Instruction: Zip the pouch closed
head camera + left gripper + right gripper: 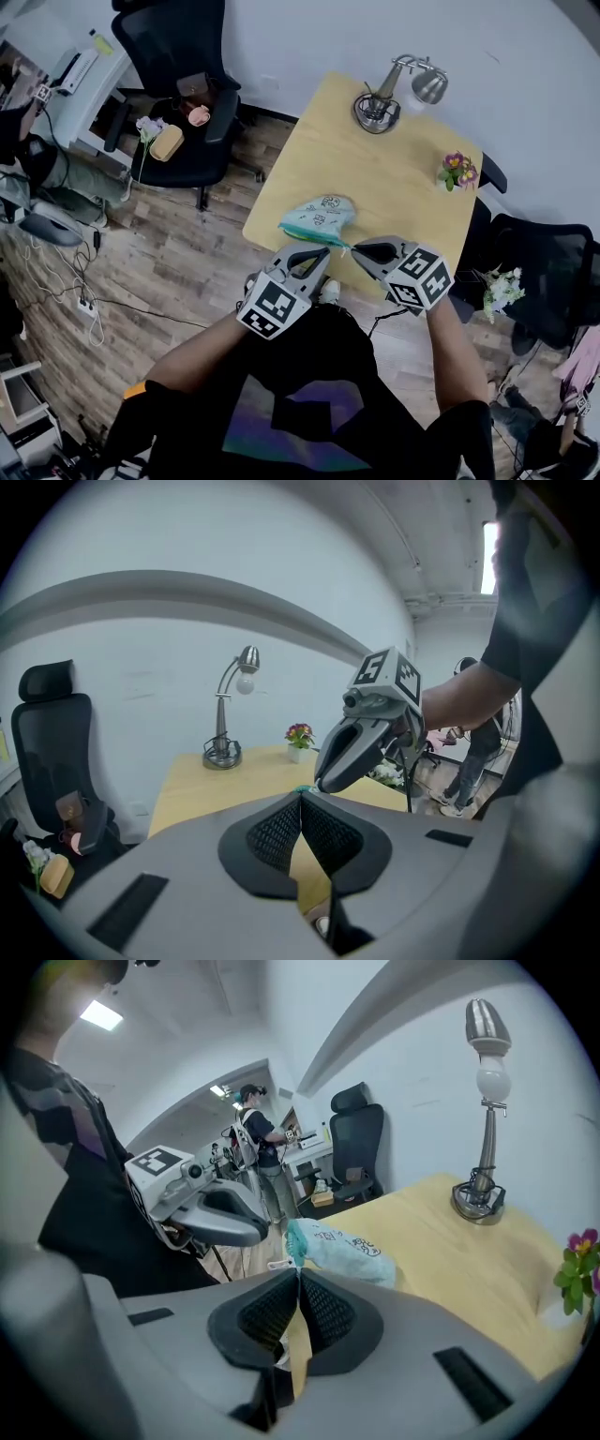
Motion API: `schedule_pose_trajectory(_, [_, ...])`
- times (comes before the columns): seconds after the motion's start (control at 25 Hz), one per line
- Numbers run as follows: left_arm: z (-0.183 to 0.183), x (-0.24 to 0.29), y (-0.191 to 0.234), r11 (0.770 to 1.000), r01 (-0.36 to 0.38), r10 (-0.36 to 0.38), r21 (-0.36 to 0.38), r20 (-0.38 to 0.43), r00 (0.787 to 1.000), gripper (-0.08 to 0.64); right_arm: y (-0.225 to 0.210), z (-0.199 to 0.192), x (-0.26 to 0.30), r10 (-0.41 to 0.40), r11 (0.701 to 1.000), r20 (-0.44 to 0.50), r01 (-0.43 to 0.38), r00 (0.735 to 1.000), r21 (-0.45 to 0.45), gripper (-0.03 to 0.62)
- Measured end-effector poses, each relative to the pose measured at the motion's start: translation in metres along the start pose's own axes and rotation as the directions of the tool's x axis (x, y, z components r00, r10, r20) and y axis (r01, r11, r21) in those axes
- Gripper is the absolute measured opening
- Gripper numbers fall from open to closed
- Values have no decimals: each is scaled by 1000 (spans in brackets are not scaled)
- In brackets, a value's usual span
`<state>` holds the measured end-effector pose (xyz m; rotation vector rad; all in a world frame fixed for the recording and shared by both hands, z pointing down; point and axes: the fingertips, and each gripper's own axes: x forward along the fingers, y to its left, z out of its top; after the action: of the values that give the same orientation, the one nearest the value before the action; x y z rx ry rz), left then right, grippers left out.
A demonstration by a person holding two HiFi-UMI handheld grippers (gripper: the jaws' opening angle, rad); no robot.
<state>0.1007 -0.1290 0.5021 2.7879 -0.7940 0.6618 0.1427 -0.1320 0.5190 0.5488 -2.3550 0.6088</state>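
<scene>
Teal pouch (319, 218) lies at near edge of table (403, 187). Left gripper (324, 250) clamped tight on its near corner; right gripper (355, 250) beside, jaws almost together on same corner. I judge zip not yet pulled, whole run left. On table: one pouch, one lamp (380, 105), one flower pot (459, 172); grippers two.

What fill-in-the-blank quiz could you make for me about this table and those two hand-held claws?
The left gripper and right gripper both pinch the near end of a teal ___. On the far corner of the wooden table stands a silver desk ___. The small pot on that table holds pink and purple ___.
Missing words: pouch; lamp; flowers.
</scene>
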Motion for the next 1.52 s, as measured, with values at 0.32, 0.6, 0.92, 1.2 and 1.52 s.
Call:
schedule_pose_trajectory(0.32, [0, 2, -6, 998, 52, -51, 44, -32, 998, 83, 11, 21, 0, -4, 999, 53, 2, 999, 40, 28])
schedule_pose_trajectory(0.6, [-2, 5, -16, 993, 99, -96, 69, -48, 994, 112, 19, 24, 1, -7, 998, 69, 2, 998, 61, 28])
schedule_pose_trajectory(0.92, [-5, 6, -21, 992, 93, -89, 87, -51, 995, 124, 24, 20, 1, 0, 997, 76, -6, 997, 83, 28])
schedule_pose_trajectory(1.2, [-8, 9, -22, 990, 79, -73, 115, -60, 996, 127, 26, 19, -1, 34, 995, 81, -42, 996, 94, 28])
schedule_pose_trajectory(1.52, [-4, 11, -13, 993, 51, -46, 111, -46, 998, 98, 25, 24, 0, 62, 993, 78, -69, 995, 93, 27])
